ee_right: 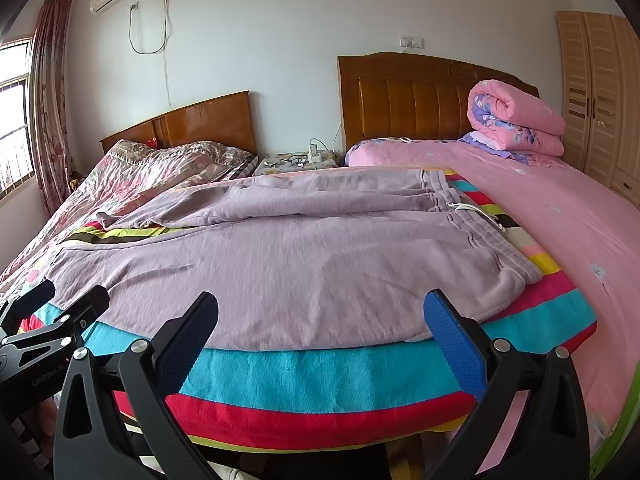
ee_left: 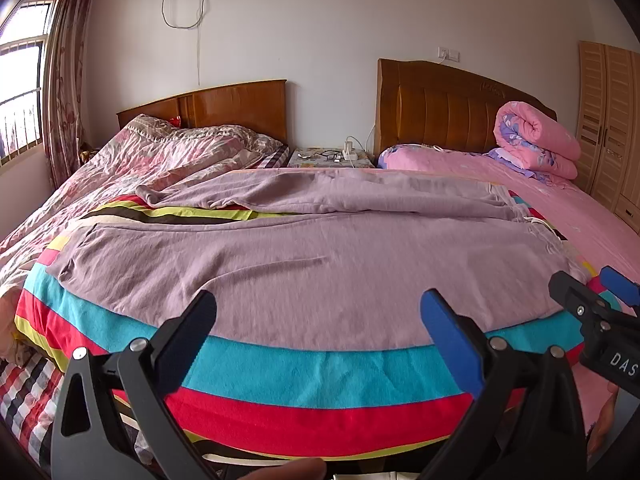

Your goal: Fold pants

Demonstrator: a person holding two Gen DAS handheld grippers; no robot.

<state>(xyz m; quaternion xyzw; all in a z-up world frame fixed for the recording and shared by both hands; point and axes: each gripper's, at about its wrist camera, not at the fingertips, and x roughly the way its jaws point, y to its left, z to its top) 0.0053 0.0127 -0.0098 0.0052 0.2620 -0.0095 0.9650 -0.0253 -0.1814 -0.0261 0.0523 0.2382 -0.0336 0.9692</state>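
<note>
Both grippers, left gripper and right gripper, hang wide open with nothing in them just off the near edge of the bed; mauve pants lie spread on the striped blanket, waistband to the right.

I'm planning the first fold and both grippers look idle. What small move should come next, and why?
Probably lower both open grippers, left and right, onto the near edge of the lilac pants. The pants lie spread flat on the striped blanket, and neither gripper touches them.
</note>
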